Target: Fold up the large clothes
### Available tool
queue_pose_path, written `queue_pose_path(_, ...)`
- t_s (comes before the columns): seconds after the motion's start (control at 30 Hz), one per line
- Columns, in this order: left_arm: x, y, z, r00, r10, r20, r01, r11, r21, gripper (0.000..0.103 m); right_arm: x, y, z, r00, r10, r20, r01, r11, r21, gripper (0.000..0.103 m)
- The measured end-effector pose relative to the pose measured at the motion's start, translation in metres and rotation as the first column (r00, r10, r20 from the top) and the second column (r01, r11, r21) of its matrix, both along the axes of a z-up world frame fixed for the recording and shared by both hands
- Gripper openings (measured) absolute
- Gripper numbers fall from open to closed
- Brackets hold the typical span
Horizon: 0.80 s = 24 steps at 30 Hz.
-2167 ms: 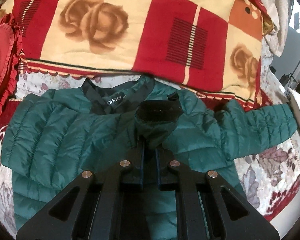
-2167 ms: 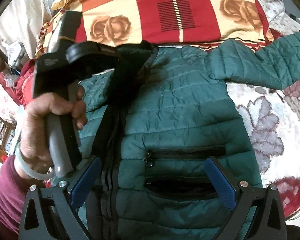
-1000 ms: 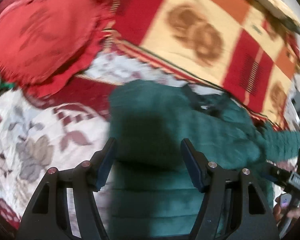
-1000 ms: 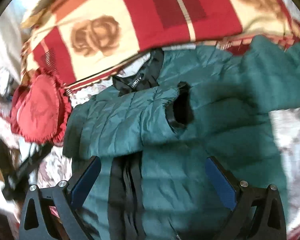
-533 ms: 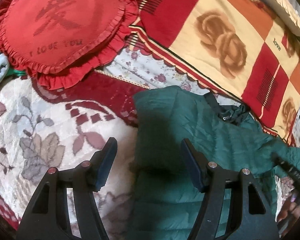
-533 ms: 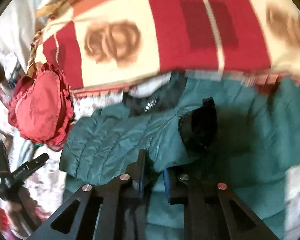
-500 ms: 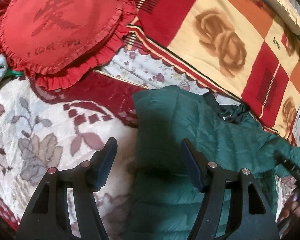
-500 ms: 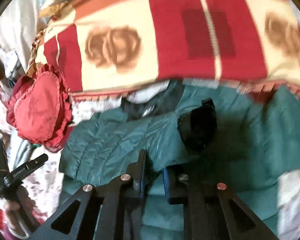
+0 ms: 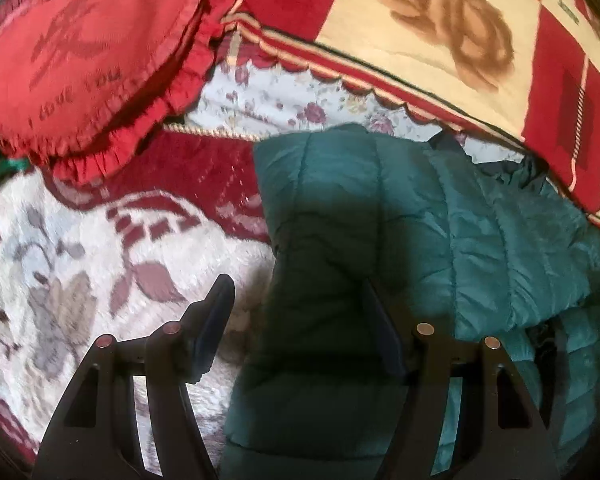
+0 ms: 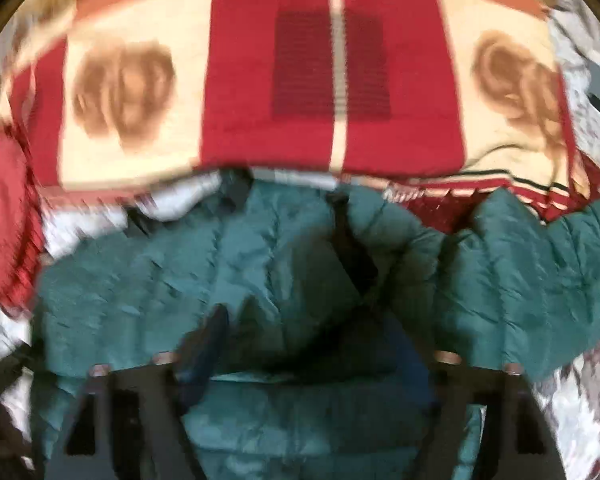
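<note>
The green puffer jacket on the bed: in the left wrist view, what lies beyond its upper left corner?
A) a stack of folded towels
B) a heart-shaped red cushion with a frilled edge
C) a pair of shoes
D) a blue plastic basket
B: beyond the upper left corner of the green puffer jacket lies a heart-shaped red cushion with a ruffled border.

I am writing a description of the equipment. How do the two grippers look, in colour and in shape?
The left gripper has a black frame of angular struts with cut-out openings, round metallic rivets at the joints, and two flat fingers with dark blue pads. The right gripper appears to have the same build, black with coppery rivets and blue pads, though its view is blurred. No cables or markings show.
</note>
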<state>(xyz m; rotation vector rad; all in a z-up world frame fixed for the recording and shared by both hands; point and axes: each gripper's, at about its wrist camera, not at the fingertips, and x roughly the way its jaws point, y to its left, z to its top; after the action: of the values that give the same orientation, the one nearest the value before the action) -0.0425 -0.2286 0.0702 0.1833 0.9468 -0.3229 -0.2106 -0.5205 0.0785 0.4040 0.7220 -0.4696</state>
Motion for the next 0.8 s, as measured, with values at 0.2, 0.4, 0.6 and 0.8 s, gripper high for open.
queue_pose_path(0.2, -0.002, -0.005, 0.025, 0.999, -0.006, 0.044, 0.009, 0.998, -0.063, 0.066, 0.016, 0.032, 0.019, 0.986, 0.168, 0.015, -0.168, 0.986, 0.006, 0.078)
queue_pose_path(0.4, 0.009, -0.028, 0.014, 0.999, -0.015, 0.049, 0.015, 1.000, -0.011, 0.066, 0.065, 0.056, -0.003, 0.973, 0.202, -0.109, -0.214, 0.970, -0.113, 0.078)
queue_pose_path(0.6, 0.015, -0.034, -0.009, 0.999, -0.005, 0.036, 0.005, 1.000, 0.005, 0.067, 0.088, 0.034, -0.050, 0.961, 0.163, -0.222, -0.177, 0.983, -0.043, 0.078)
queue_pose_path(0.8, 0.019, -0.035, -0.025, 1.000, -0.012, -0.012, 0.012, 1.000, -0.005, 0.078, 0.080, 0.027, -0.052, 0.965, 0.151, -0.216, -0.158, 0.987, -0.015, 0.078)
